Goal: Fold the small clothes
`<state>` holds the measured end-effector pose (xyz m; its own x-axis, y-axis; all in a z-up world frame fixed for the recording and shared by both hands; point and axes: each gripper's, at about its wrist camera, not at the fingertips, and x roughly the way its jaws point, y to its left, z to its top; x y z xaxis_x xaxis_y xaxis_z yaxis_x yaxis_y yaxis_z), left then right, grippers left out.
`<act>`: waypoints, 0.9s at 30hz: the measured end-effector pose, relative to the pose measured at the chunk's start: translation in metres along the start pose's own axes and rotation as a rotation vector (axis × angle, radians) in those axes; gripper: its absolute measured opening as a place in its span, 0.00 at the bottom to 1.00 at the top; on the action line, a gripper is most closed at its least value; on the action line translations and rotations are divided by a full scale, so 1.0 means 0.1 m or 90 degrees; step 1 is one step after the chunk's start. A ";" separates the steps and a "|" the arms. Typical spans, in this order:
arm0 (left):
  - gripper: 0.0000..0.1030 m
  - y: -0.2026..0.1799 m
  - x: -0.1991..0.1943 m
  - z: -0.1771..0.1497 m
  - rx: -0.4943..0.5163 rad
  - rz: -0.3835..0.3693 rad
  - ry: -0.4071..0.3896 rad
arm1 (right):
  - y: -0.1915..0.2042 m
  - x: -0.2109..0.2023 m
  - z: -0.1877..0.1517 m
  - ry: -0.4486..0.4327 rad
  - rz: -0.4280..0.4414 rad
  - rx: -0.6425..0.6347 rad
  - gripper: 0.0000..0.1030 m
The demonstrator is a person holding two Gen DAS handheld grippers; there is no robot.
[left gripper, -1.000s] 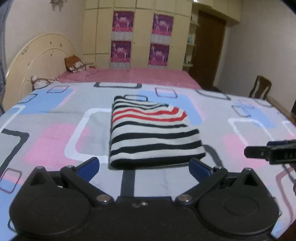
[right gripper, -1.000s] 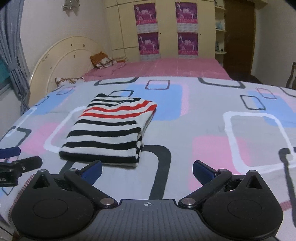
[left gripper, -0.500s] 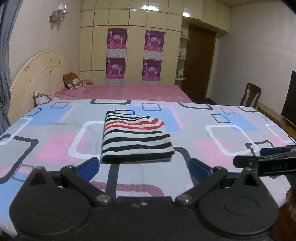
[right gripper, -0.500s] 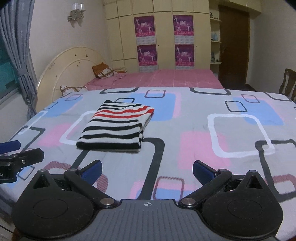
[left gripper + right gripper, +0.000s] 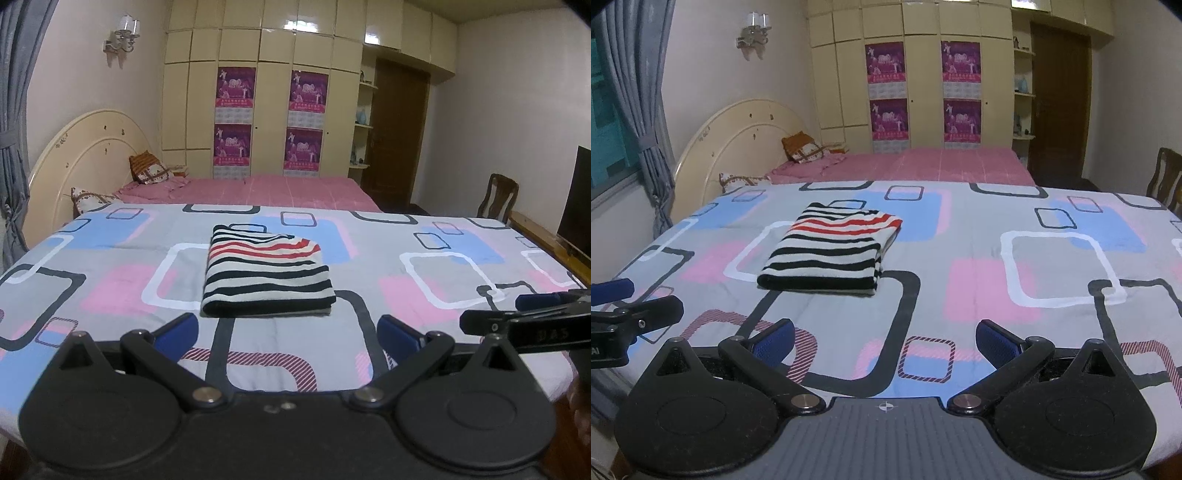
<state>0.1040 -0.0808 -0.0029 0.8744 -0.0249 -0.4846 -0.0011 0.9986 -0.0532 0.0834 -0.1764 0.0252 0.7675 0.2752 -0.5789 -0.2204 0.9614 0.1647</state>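
Left wrist view: folded striped garment (image 5: 266, 274) laid flat on patterned bedsheet (image 5: 369, 266), left gripper (image 5: 287, 334) spread wide, nothing held, near bed edge; right wrist view: right gripper (image 5: 885, 342) likewise wide, empty, garment well ahead-left, bare sheet on all sides.

Bedroom, pale walls. Bed (image 5: 369, 258) covered by a sheet patterned in grey, pink and blue squares; pink bedding (image 5: 258, 188) beyond it. Cream arched headboard (image 5: 85, 158) at left, cushions (image 5: 147, 171) against it. Cream wardrobe (image 5: 269, 92) on far wall bears four purple posters. Dark door (image 5: 399, 136) right of it. Chair (image 5: 496, 199) at right. Wall lamp (image 5: 753, 33), unlit. Grey curtain (image 5: 639, 92) tied beside window (image 5: 605, 122).
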 end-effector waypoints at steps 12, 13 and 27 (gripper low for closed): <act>1.00 -0.02 -0.01 0.00 0.002 -0.001 -0.002 | -0.04 -0.03 0.02 -0.004 0.001 0.002 1.00; 1.00 -0.02 -0.01 0.00 0.003 -0.001 -0.001 | -0.04 -0.02 0.03 -0.004 0.000 0.003 1.00; 1.00 0.01 -0.02 0.01 0.003 -0.004 -0.001 | -0.07 -0.01 0.06 -0.009 0.000 0.006 1.00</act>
<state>0.1029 -0.0795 -0.0014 0.8753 -0.0316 -0.4826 0.0076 0.9986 -0.0517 0.0880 -0.1835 0.0289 0.7762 0.2747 -0.5676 -0.2143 0.9615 0.1722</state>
